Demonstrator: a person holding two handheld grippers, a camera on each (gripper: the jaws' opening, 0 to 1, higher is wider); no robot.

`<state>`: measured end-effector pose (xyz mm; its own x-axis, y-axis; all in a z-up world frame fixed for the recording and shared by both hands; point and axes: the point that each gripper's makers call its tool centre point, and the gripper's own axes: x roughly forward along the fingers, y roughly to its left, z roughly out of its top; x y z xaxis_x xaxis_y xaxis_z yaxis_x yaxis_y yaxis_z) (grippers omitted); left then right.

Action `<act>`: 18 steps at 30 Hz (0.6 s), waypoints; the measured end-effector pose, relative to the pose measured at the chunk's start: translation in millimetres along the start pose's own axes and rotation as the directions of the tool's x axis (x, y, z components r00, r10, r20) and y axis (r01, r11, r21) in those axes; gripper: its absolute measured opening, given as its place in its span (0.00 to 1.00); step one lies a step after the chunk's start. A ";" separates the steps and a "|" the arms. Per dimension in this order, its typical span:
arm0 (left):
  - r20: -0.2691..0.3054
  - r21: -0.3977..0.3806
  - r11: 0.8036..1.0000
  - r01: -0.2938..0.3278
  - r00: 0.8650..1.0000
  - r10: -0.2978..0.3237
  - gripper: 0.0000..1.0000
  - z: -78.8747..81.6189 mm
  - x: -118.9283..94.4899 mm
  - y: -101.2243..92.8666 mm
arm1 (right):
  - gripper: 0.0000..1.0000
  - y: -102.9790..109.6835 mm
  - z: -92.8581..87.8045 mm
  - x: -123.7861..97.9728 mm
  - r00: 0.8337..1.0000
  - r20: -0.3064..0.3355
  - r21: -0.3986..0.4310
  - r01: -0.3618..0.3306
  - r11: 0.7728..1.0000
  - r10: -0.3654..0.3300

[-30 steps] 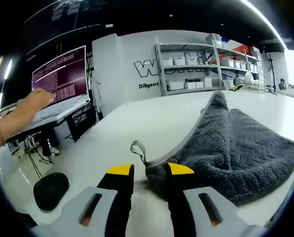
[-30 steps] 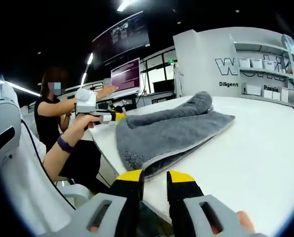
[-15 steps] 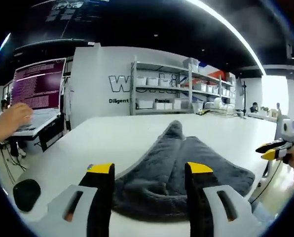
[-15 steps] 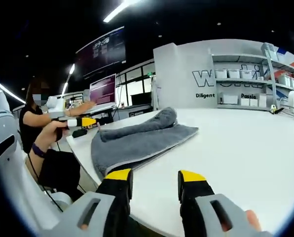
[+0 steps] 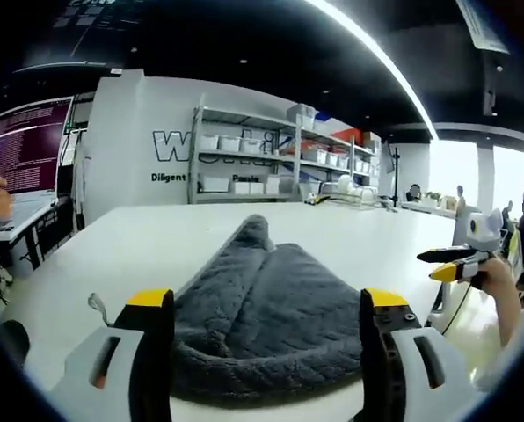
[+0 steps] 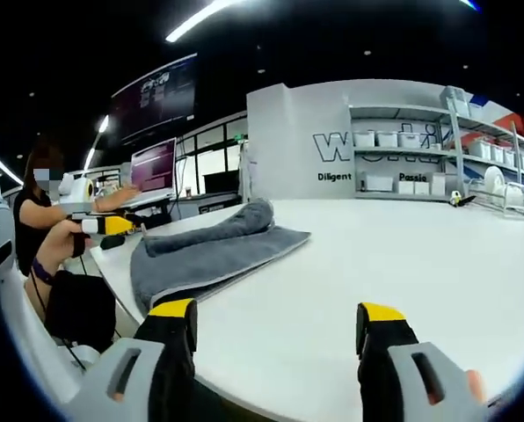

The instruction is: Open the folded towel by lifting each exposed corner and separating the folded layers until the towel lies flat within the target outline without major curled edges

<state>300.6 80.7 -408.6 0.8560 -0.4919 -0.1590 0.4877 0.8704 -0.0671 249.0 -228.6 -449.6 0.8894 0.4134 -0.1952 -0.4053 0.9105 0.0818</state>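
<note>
1. Plainly, our left tongs (image 5: 266,303) stood wide open and empty, their yellow-tipped jaws framing the near edge of the grey towel (image 5: 271,316) without touching it.
2. Our right tongs (image 6: 280,316) were equally wide apart and held nothing, hovering above bare desk (image 6: 403,255), with the towel (image 6: 211,251) well off to their left near the desk's edge.
3. We saw the towel lying on the white desk (image 5: 156,237), bunched into a ridge along its middle rather than flat, so we judged the unfolding unfinished and neither corner in hand.
4. We reckoned the next move called for closing on an exposed corner, perhaps by the small hanging loop (image 5: 95,305) at the left, and drawing the layers apart.
5. We could make out no target outline on the desk, and the towel's near hem sat partly behind the left jaws, so its folds were hard to count.
</note>
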 end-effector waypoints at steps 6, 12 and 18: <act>-0.020 0.005 1.000 0.022 1.000 -0.022 0.95 -4.2 3.5 -6.5 | 0.95 -10.6 -2.1 -3.0 1.000 0.005 0.032 0.029 0.999 -0.029; -0.042 0.010 0.999 0.039 0.998 -0.039 0.97 -8.8 7.0 -12.1 | 0.99 -18.6 -5.9 -7.7 0.998 -0.015 0.013 0.055 0.998 -0.055; -0.058 0.018 0.998 0.056 0.997 -0.055 0.98 -10.4 10.6 -16.0 | 0.99 -25.8 -9.2 -13.5 0.997 -0.027 0.008 0.073 0.997 -0.072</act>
<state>300.1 61.8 -419.5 0.8166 -0.5368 -0.2120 0.5378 0.8411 -0.0581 245.5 -257.7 -458.0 0.9104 0.3461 -0.2268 -0.3378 0.9382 0.0755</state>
